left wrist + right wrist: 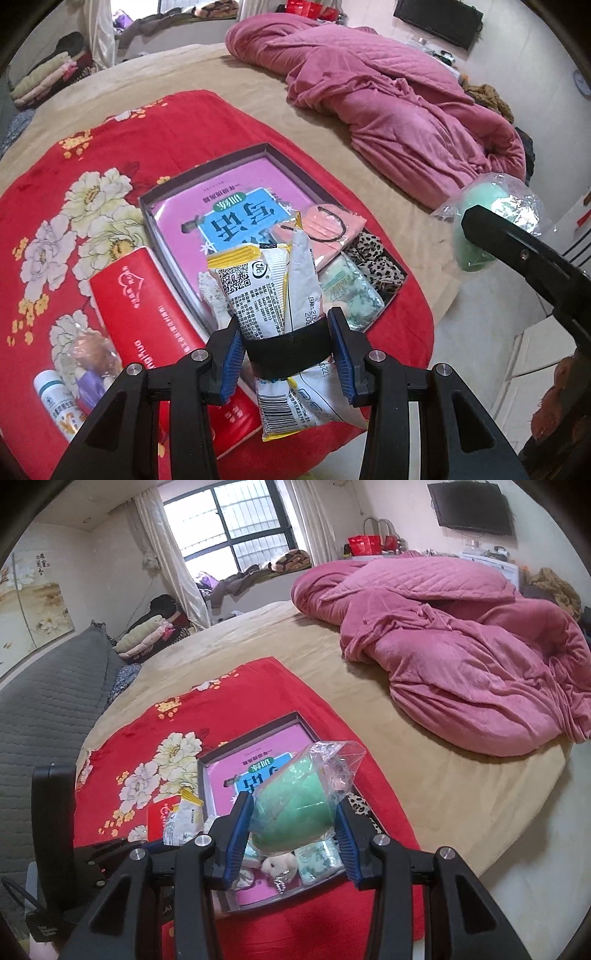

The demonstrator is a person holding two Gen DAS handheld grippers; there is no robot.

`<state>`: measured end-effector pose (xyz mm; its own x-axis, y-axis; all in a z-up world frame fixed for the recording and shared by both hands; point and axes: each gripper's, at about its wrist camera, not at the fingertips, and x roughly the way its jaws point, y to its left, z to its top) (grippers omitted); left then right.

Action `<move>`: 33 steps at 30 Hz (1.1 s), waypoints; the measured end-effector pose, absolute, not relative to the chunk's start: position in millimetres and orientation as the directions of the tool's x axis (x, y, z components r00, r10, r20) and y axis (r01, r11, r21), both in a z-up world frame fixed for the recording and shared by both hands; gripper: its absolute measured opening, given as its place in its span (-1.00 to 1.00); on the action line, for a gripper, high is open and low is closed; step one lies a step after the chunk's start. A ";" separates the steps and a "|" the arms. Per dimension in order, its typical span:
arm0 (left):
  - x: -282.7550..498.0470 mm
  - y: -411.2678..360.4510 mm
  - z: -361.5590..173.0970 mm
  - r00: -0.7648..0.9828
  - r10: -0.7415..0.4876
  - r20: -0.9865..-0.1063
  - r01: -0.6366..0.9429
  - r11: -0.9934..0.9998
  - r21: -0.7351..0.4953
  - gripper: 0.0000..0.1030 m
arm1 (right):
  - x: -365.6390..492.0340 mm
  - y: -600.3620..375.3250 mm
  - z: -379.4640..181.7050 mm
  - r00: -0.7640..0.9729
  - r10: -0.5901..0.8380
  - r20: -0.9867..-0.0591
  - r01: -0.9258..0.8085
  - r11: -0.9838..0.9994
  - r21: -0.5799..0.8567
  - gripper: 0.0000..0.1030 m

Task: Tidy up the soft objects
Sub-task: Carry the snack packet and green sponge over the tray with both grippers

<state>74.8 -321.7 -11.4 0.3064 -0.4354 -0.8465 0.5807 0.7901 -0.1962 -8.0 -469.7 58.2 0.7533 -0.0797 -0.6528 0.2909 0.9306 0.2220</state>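
My left gripper [286, 349] is shut on a bundle of white-and-yellow snack packets [273, 288] bound by a black band, held above the near edge of a shallow dark tray [207, 168]. The tray lies on a red floral blanket [55, 229] and holds a pink book [236, 206], a pink face mask [332, 225], a leopard-print cloth [375, 258] and a tissue pack [351, 291]. My right gripper [291, 823] is shut on a green sponge in clear plastic wrap [295, 808], hovering over the tray [255, 723]. A small white plush [279, 866] lies in the tray below it.
A red tissue box [147, 314], a small wrapped toy [94, 356] and a white bottle [55, 398] lie left of the tray on the blanket. A crumpled pink quilt [461, 646] fills the far right of the tan bed [277, 638]. Folded clothes [144, 637] lie at the back left.
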 end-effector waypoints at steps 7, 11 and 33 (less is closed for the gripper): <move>84.5 -330.7 -31.6 0.273 -0.419 -0.866 0.579 0.790 -0.200 -0.15 | 2.9 -480.8 48.3 0.731 -0.087 -0.677 0.307 0.928 0.213 -0.15; 84.9 -338.3 -41.4 0.249 -0.415 -0.875 0.591 0.781 -0.202 -0.15 | 13.1 -483.3 42.0 0.710 -0.092 -0.698 0.305 0.934 0.187 -0.15; 94.7 -352.2 -79.7 0.246 -0.374 -0.894 0.591 0.789 -0.167 -0.14 | 41.8 -490.7 7.4 0.643 -0.080 -0.762 0.295 0.944 0.150 -0.15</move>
<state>94.7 -352.2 -79.7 0.2462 -0.3738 -0.8942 0.5913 0.7890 -0.1670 41.8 -490.7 7.4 0.6428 -0.0795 -0.7619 0.2948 0.9437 0.1502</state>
